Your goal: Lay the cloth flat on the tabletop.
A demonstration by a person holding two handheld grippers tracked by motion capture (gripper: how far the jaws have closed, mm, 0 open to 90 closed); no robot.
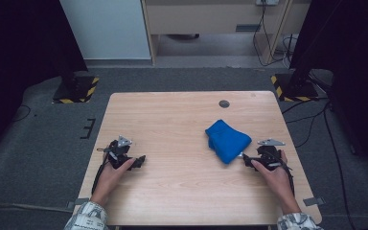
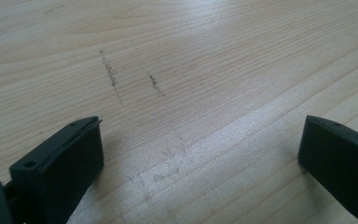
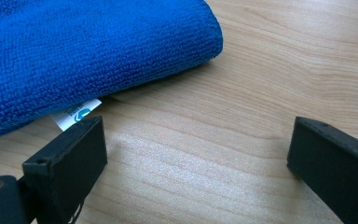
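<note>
A folded blue cloth (image 1: 226,139) lies on the right half of the wooden table (image 1: 182,120). In the right gripper view the cloth (image 3: 88,51) is close ahead, with a small white label (image 3: 73,114) poking out under its edge. My right gripper (image 1: 250,162) rests on the table just right of the cloth, jaws wide open and empty (image 3: 196,158), the left jaw almost at the label. My left gripper (image 1: 136,162) sits on the table's left side, far from the cloth, open over bare wood (image 2: 200,154).
A small dark round hole (image 1: 224,103) marks the table's far side. Faint pencil-like scuffs (image 2: 114,77) show on the wood ahead of the left gripper. Black stands with yellow-black striped bases (image 1: 75,89) flank the table on the grey floor.
</note>
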